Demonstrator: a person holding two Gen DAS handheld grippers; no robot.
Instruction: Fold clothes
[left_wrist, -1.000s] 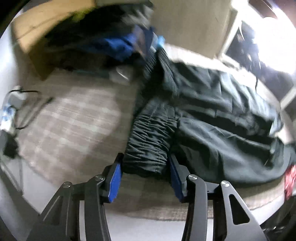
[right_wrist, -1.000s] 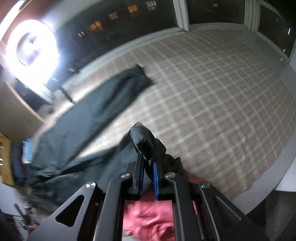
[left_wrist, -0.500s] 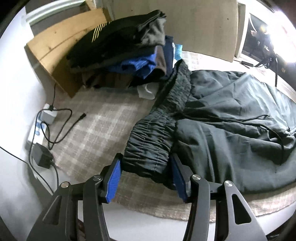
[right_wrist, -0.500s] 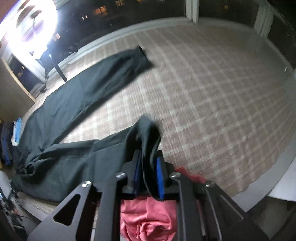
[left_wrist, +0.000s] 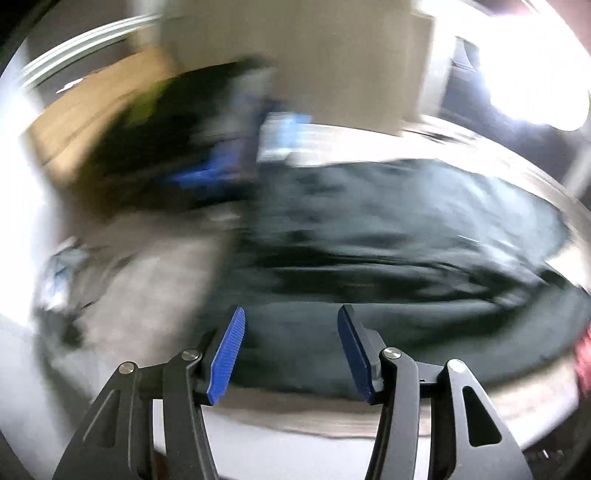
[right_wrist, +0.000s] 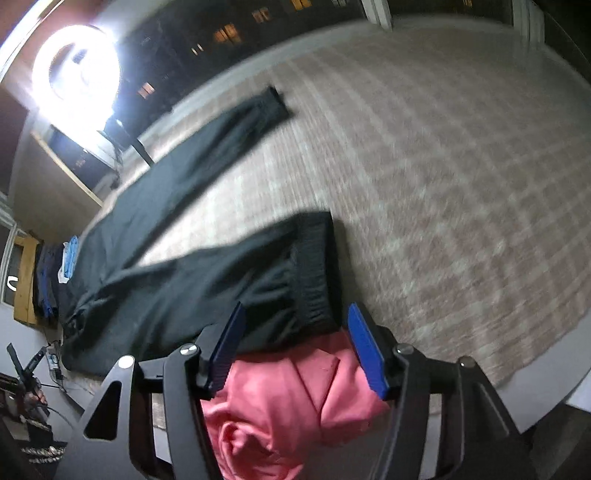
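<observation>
Black trousers (right_wrist: 177, 266): spread flat on checked rug (right_wrist: 461, 184), legs apart, unfolded; folding barely begun. Right gripper (right_wrist: 295, 332): jaws opening over the cuff, pads clear. Left gripper (left_wrist: 291, 343): parted, holding nothing. Pink garment (right_wrist: 295, 398), clothes pile (left_wrist: 166, 155): beside, status unclear.

Black trousers (right_wrist: 177, 258) spread flat on plaid rug, legs splayed from lower left: one toward upper centre, other ending in ribbed cuff (right_wrist: 317, 273) at centre frame.
</observation>
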